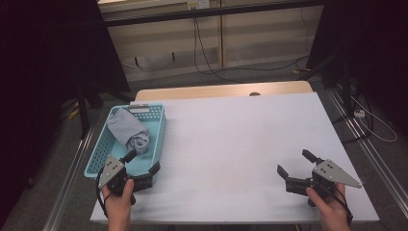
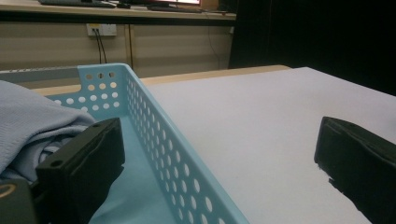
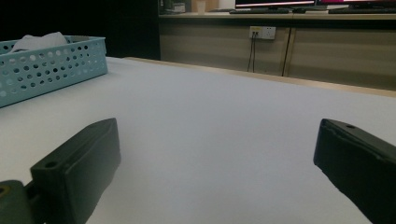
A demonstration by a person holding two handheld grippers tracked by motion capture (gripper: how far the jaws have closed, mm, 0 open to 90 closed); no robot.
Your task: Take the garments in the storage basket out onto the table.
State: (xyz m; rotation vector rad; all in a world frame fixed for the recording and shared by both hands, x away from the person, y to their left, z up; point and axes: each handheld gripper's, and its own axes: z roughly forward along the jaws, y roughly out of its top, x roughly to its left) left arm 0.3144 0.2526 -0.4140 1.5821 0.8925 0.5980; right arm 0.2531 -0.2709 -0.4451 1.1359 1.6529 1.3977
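A light blue perforated basket (image 1: 98, 147) stands at the left of the white table sheet (image 1: 240, 139). In it lies a crumpled grey-blue cloth (image 1: 129, 131). My left gripper (image 1: 143, 161) is open at the basket's near right corner. In the left gripper view (image 2: 218, 140) it straddles the basket wall (image 2: 163, 149), one jaw inside beside the cloth (image 2: 32, 126) and the other over the sheet. My right gripper (image 1: 295, 162) is open low over the sheet at the near right, nothing between its jaws (image 3: 217, 140). From there the basket (image 3: 51, 65) and cloth (image 3: 39, 42) show far left.
A strip of bare wooden tabletop (image 1: 221, 90) runs along the far edge. Behind it cables (image 1: 202, 57) trail on the floor. Dark curtains and stand legs (image 1: 84, 103) flank the table. A wall socket (image 2: 101, 29) sits on the back wall.
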